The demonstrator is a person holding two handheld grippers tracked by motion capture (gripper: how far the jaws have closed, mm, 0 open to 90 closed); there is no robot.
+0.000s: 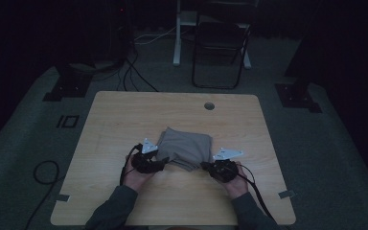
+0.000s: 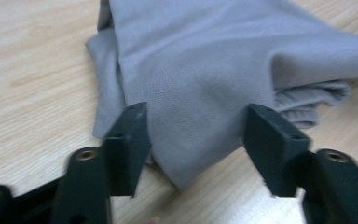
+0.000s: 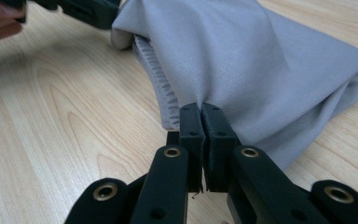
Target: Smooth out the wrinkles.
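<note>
Cloth (image 1: pixel 184 148): grey, folded, on the table (image 1: pixel 124 120) at near centre, between the two grippers.
Left gripper (image 2: pixel 193 140): jaws wide, a near-left corner of the cloth lying between them.
Right gripper (image 3: pixel 200 123): jaws pressed together at the cloth's near-right edge; whether fabric is pinched, cannot tell.
Chair (image 1: pixel 220 48): beyond the far edge.

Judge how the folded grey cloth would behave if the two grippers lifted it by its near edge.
The cloth would probably sag and unfold: its layers lie soft and rumpled. It looks light, so the right gripper, jaws closed at its edge, likely holds it. The left gripper stands open.
</note>
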